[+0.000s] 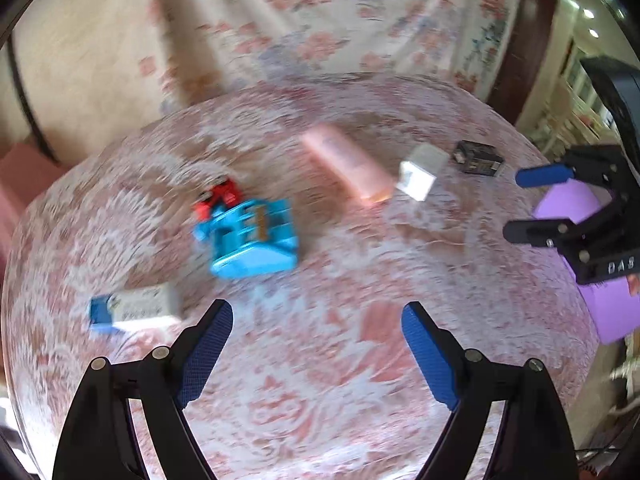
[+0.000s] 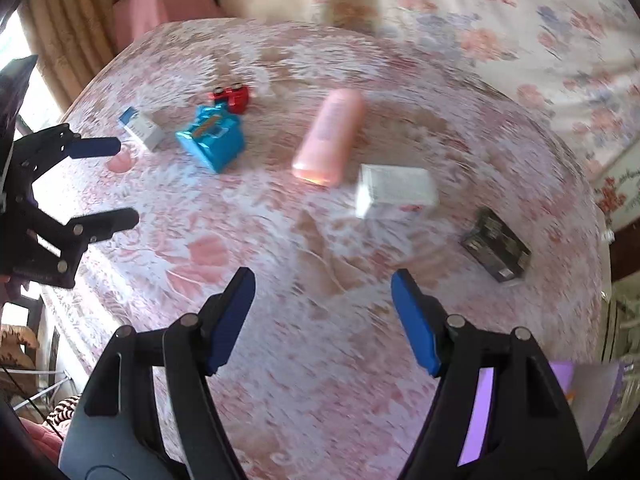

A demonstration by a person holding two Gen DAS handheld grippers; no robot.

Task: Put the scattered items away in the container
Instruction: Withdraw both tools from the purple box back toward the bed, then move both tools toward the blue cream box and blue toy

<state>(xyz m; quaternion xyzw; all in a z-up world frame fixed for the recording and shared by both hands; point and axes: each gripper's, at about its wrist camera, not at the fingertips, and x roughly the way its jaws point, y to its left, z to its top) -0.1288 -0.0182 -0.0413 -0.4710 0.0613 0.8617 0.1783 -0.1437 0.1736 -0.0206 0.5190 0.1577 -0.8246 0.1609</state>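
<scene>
Scattered on a round table with a pink floral cloth (image 1: pixel 320 360) lie a blue toy (image 1: pixel 252 236) with a red toy car (image 1: pixel 218 198) behind it, a white and blue box (image 1: pixel 134 308), a pink bottle (image 1: pixel 346 164), a white box (image 1: pixel 420 174) and a dark packet (image 1: pixel 478 158). My left gripper (image 1: pixel 318 344) hovers open and empty above the cloth, near the white and blue box. My right gripper (image 2: pixel 322 308) is also open and empty, with the white box (image 2: pixel 394 188) ahead of it and the dark packet (image 2: pixel 496 246) to its right. A purple container (image 1: pixel 600 292) sits at the table's right edge.
Behind the table hangs a floral sheet (image 1: pixel 340 20) over furniture. A pink cushion (image 2: pixel 160 4) stands at the far left in the right wrist view. A curtain (image 2: pixel 60 40) and a window are beyond it. The table edge (image 2: pixel 600 240) drops off at the right.
</scene>
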